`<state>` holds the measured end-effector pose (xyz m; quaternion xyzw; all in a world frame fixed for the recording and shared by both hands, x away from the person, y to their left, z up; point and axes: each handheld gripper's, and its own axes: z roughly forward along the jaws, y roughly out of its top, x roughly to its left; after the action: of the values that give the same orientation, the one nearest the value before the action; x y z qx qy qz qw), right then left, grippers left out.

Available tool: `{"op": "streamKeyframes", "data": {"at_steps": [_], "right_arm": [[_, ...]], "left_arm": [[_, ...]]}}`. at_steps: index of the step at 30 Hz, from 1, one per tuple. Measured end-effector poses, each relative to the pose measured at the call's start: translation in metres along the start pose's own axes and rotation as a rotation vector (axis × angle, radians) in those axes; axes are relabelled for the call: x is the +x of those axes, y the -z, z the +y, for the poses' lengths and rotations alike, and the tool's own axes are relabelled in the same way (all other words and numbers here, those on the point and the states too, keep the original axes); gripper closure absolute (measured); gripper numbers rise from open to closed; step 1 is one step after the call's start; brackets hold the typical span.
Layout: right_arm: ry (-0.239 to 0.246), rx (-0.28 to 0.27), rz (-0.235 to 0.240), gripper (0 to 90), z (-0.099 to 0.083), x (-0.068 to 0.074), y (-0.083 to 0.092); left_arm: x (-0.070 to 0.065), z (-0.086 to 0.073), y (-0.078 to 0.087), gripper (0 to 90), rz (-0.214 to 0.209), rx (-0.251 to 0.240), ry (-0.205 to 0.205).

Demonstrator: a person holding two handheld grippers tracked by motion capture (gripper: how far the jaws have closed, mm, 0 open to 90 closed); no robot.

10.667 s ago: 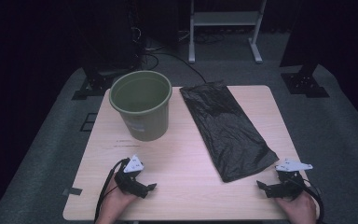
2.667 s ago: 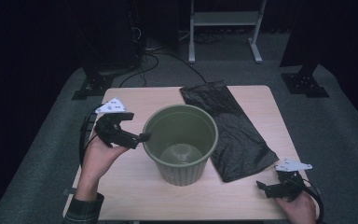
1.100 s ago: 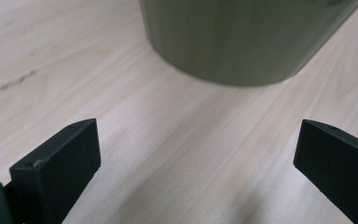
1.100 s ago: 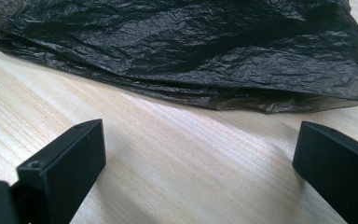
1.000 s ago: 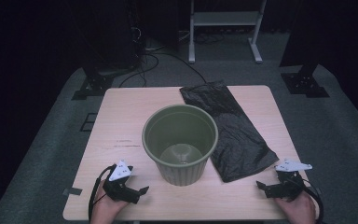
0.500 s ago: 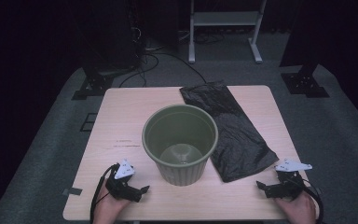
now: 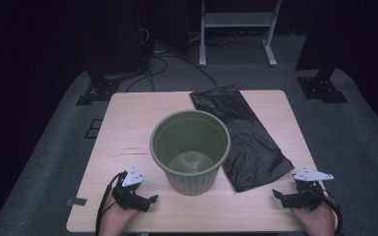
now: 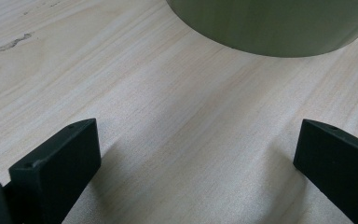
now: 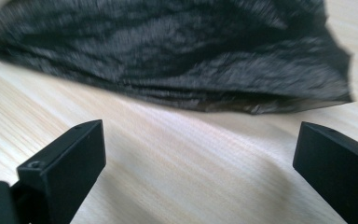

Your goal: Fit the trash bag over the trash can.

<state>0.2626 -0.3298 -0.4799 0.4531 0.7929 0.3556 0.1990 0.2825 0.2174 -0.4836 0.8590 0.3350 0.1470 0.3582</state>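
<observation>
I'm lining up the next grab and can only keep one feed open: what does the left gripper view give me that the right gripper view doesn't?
The left gripper view shows the lower wall of the green bin just ahead of the open left gripper, and a dark scratch in the wood.

The right gripper view shows the near edge of the black bag, lying flat and somewhat blurred, ahead of the open right gripper.

Both show bare light wood of the table between widely spread black jaws that hold nothing.
</observation>
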Motion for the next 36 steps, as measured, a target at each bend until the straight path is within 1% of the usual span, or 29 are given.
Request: {"op": "streamKeyframes", "data": {"at_steps": [3, 6, 8, 9, 10, 12, 13, 14, 15, 16, 19, 22, 24, 27, 29, 31, 33, 34, 35, 36], "right_arm": [[0.000, -0.017, -0.004, 0.9, 0.006, -0.001, 0.004], [0.015, -0.008, -0.011, 1.0, 0.013, 0.000, 0.002], [0.027, -0.024, -0.009, 0.9, 0.020, 0.002, 0.002], [0.030, -0.030, 0.005, 1.0, 0.029, 0.005, 0.000], [0.030, -0.030, 0.005, 1.0, 0.029, 0.005, 0.000], [0.043, -0.025, 0.020, 1.0, 0.036, 0.009, -0.006], [0.050, -0.017, 0.036, 1.0, 0.041, 0.013, -0.013], [0.050, -0.017, 0.036, 1.0, 0.041, 0.013, -0.013], [0.065, 0.007, 0.044, 1.0, 0.045, 0.017, -0.022], [0.065, 0.007, 0.044, 1.0, 0.045, 0.017, -0.022], [0.081, 0.024, 0.065, 1.2, 0.050, 0.020, -0.033], [0.086, 0.046, 0.082, 3.7, 0.053, 0.022, -0.045], [0.084, 0.062, 0.108, 5.0, 0.053, 0.021, -0.051], [0.090, 0.086, 0.110, 5.9, 0.053, 0.022, -0.058], [0.088, 0.096, 0.109, 8.7, 0.053, 0.021, -0.060], [0.093, 0.096, 0.102, 13.2, 0.053, 0.021, -0.059], [0.094, 0.094, 0.100, 15.5, 0.053, 0.020, -0.058], [0.094, 0.091, 0.100, 18.5, 0.052, 0.020, -0.058], [0.095, 0.086, 0.104, 27.1, 0.052, 0.019, -0.055], [0.095, 0.086, 0.104, 27.1, 0.052, 0.019, -0.055]], "left_arm": [[0.000, 0.000, 0.000, 0.0, 0.000, 0.000, 0.000], [0.000, 0.000, 0.000, 0.0, 0.000, 0.000, 0.000], [0.000, 0.000, 0.000, 0.0, 0.000, 0.000, 0.000], [0.000, 0.000, 0.000, 0.0, 0.000, 0.000, 0.000], [0.000, 0.000, 0.000, 0.0, 0.000, 0.000, 0.000], [0.000, 0.000, 0.000, 0.0, 0.000, 0.000, 0.000], [0.000, 0.000, 0.000, 0.0, 0.000, 0.000, 0.000], [0.000, 0.000, 0.000, 0.0, 0.000, 0.000, 0.000], [0.000, 0.000, 0.000, 0.0, 0.000, 0.000, 0.000], [0.000, 0.000, 0.000, 0.0, 0.000, 0.000, 0.000], [0.000, 0.000, 0.000, 0.0, 0.000, 0.000, 0.000], [0.000, 0.000, 0.000, 0.0, 0.001, 0.000, 0.000], [0.000, 0.000, 0.000, 0.0, 0.001, -0.001, 0.001], [0.000, 0.000, 0.000, 0.0, 0.001, 0.000, 0.001], [0.000, 0.000, 0.000, 0.0, 0.001, 0.000, 0.001], [0.000, 0.000, 0.000, 0.0, 0.001, 0.000, 0.001], [0.000, 0.000, 0.000, 0.0, 0.001, 0.000, 0.001], [0.000, 0.000, 0.000, 0.0, 0.001, 0.000, 0.001], [0.000, 0.000, 0.000, 0.0, 0.001, 0.000, 0.001], [0.000, 0.000, 0.000, 0.0, 0.001, 0.000, 0.001]]}}
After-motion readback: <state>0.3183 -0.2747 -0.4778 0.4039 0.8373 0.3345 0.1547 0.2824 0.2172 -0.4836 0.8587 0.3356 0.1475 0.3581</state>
